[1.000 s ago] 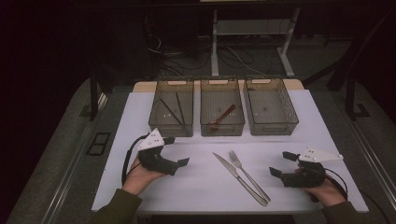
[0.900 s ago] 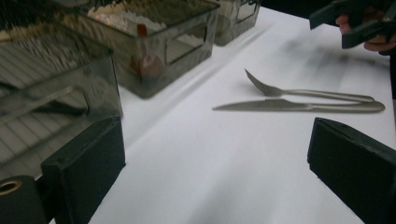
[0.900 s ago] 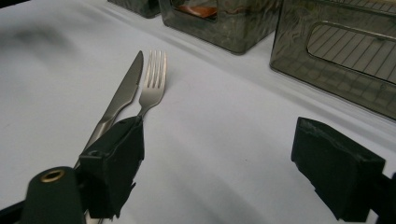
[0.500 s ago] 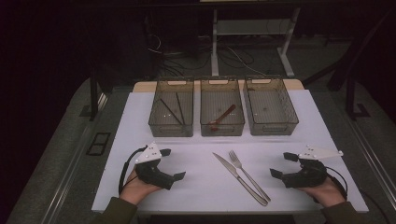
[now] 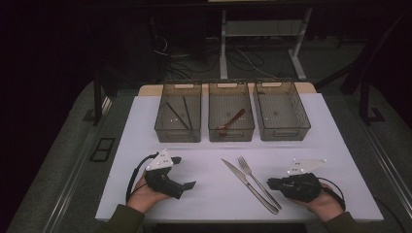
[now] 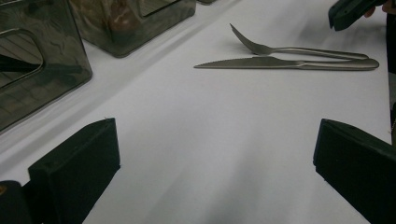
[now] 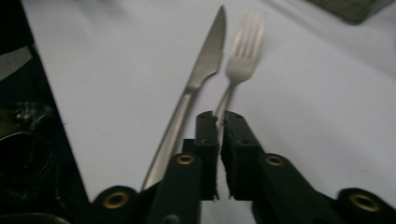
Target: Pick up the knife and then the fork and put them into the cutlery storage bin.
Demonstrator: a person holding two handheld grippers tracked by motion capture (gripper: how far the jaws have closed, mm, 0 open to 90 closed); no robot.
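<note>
A steel fork (image 5: pixel 257 182) and a steel knife (image 5: pixel 248 184) lie side by side on the white table top (image 5: pixel 209 194), handles toward me. My right gripper (image 5: pixel 270 184) comes at them from the right; its jaws have just been closing. In the right gripper view the right gripper (image 7: pixel 218 114) stands closed, with the fork (image 7: pixel 243 51) running by its handle into the narrow slit between the jaws and the knife (image 7: pixel 201 70) just left of them. My left gripper (image 5: pixel 183 172) rests open at the front left. In its own view the left gripper (image 6: pixel 215 135) has bare table between its jaws.
Three clear bins stand in a row at the back. The left bin (image 5: pixel 163 127) holds dark chopsticks (image 5: pixel 182 112), the middle bin (image 5: pixel 215 132) a reddish-brown spoon (image 5: pixel 232 120), and the right bin (image 5: pixel 305 127) looks bare inside. Dark floor surrounds the table.
My right gripper has slid left to the fork's handle and its jaws have gone from wide apart to together. The left gripper has shifted only slightly.
</note>
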